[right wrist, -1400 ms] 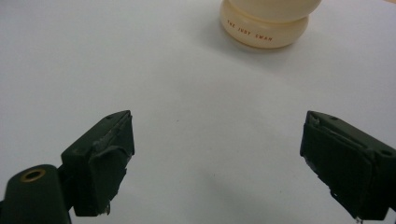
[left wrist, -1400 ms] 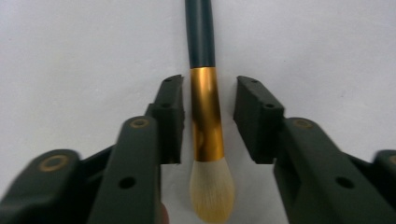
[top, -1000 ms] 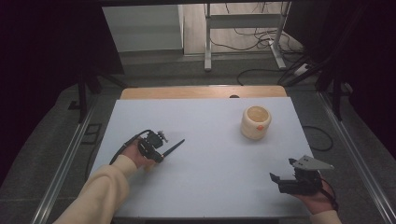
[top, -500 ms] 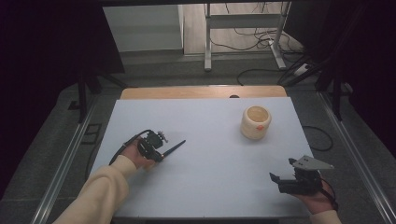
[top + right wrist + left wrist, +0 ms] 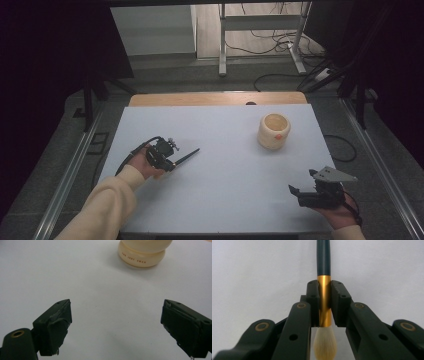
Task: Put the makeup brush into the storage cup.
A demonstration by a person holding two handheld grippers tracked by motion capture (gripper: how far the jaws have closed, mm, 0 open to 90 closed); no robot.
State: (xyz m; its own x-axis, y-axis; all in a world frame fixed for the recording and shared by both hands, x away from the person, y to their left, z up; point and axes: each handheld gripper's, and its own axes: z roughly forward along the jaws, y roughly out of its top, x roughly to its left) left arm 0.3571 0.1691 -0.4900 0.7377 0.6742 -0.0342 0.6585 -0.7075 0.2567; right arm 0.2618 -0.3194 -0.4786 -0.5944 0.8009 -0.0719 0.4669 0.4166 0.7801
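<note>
My left gripper (image 5: 324,293) is shut on a brush (image 5: 324,297): both pads clamp its gold ferrule, pale bristles hang toward the camera and the dark handle points away. In the high view that left gripper (image 5: 172,162) sits at the table's left, the brush handle (image 5: 189,156) sticking out to the right just above the white surface. A cream pot (image 5: 273,131) with an orange spot stands at the right rear, and its base (image 5: 142,255) carries small lettering. My right gripper (image 5: 115,325) is open with nothing between its jaws; the right gripper (image 5: 294,191) rests near the front right corner.
The white table top (image 5: 225,180) ends in a wooden strip (image 5: 215,98) at the far edge. Metal rails run along both sides. Cables and a stand's legs lie on the floor beyond the table.
</note>
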